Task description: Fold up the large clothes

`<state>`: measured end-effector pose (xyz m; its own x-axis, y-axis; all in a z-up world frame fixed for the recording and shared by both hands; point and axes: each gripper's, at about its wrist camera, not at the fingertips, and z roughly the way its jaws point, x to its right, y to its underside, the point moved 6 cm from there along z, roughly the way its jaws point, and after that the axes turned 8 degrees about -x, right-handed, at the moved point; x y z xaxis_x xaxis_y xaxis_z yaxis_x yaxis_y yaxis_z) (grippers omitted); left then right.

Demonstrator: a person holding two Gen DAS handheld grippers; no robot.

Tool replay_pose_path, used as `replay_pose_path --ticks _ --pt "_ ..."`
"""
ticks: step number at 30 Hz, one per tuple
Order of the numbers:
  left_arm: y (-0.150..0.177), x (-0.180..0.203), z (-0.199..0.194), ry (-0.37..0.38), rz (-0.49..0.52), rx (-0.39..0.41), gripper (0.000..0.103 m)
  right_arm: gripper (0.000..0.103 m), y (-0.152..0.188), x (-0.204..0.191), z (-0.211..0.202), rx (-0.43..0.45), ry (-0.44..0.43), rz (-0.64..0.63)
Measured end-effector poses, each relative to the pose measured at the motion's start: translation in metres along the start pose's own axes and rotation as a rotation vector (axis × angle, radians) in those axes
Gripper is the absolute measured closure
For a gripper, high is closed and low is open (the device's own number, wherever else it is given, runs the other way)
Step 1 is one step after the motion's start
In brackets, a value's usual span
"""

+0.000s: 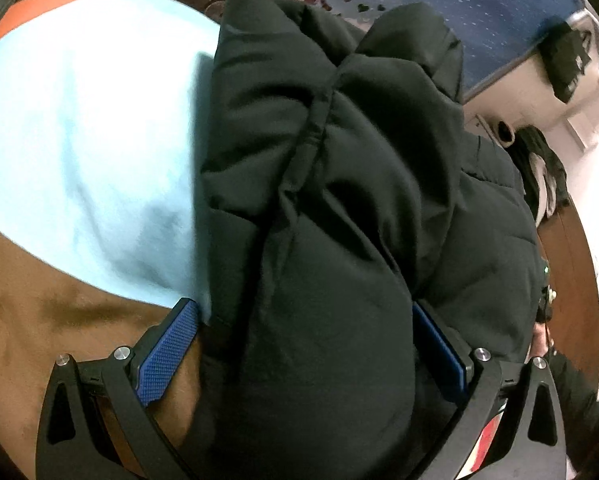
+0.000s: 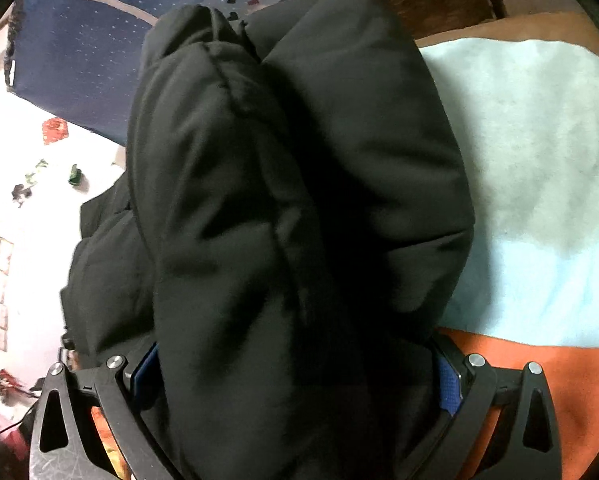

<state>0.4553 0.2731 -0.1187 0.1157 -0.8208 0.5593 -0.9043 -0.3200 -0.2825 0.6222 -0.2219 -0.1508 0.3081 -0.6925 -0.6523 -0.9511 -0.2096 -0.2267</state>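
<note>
Black puffer jacket [image 1: 339,208] bunched over light-blue sheet [image 1: 79,128], thick fold clamped between pads of left gripper [image 1: 305,344] and right gripper [image 2: 295,376] alike; mid-fold carry, next likely laying doubled bulk flat, then releasing.

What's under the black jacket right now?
The black jacket lies partly on a light blue cloth, which rests on an orange-brown cover. How far the cloth runs beneath is hidden. Both grippers hold bunched jacket.
</note>
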Motion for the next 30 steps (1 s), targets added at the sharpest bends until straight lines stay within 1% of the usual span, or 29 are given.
replay_pose_path --ticks 1,2,4,6,7,9,10,11,12,13,14,15,18,21,25,27,30 --pt "0.001 0.001 -0.001 -0.013 -0.002 0.007 0.004 0.0 0.001 -0.001 0.0 0.006 0.01 0.011" --pt "0.003 0.003 -0.002 -0.025 -0.003 0.015 0.008 0.001 0.002 -0.001 -0.001 0.01 0.015 0.016" --pt "0.006 0.006 -0.005 -0.041 -0.02 0.029 0.017 0.006 0.004 -0.003 -0.003 0.023 0.034 0.022" --pt "0.008 0.007 -0.01 -0.06 -0.038 0.046 0.029 0.016 0.006 -0.007 -0.005 0.035 0.047 0.023" --pt "0.009 0.007 -0.012 -0.067 -0.041 0.051 0.031 0.019 0.008 -0.009 -0.008 0.042 0.052 0.022" --pt "0.011 0.008 -0.017 -0.084 -0.047 0.062 0.041 0.032 0.01 -0.014 -0.01 0.052 0.061 0.018" --pt "0.012 0.009 -0.02 -0.093 -0.054 0.07 0.044 0.035 0.012 -0.017 -0.013 0.059 0.066 0.013" --pt "0.013 0.01 -0.023 -0.097 -0.058 0.081 0.051 0.042 0.012 -0.021 -0.014 0.065 0.074 0.006" --pt "0.016 0.011 -0.026 -0.104 -0.056 0.093 0.054 0.048 0.014 -0.025 -0.016 0.073 0.083 -0.003" --pt "0.017 0.013 -0.029 -0.111 -0.052 0.103 0.061 0.05 0.015 -0.026 -0.019 0.081 0.093 -0.012" --pt "0.018 0.017 -0.035 -0.125 -0.042 0.121 0.068 0.056 0.016 -0.03 -0.02 0.089 0.102 -0.019" --pt "0.023 0.025 -0.036 -0.14 -0.027 0.137 0.073 0.061 0.017 -0.036 -0.021 0.099 0.111 -0.028" --pt "0.031 0.038 -0.047 -0.192 0.019 0.169 0.081 0.07 0.019 -0.046 -0.034 0.136 0.129 -0.051" --pt "0.043 0.051 -0.053 -0.213 0.046 0.196 0.085 0.075 0.023 -0.056 -0.05 0.176 0.135 -0.074" --pt "0.052 0.069 -0.064 -0.22 0.088 0.237 0.087 0.077 0.029 -0.078 -0.071 0.217 0.147 -0.136" --pt "0.053 0.088 -0.066 -0.223 0.103 0.243 0.087 0.077 0.034 -0.091 -0.072 0.223 0.157 -0.165" --pt "0.053 0.101 -0.071 -0.228 0.108 0.244 0.088 0.077 0.041 -0.111 -0.076 0.233 0.163 -0.202"
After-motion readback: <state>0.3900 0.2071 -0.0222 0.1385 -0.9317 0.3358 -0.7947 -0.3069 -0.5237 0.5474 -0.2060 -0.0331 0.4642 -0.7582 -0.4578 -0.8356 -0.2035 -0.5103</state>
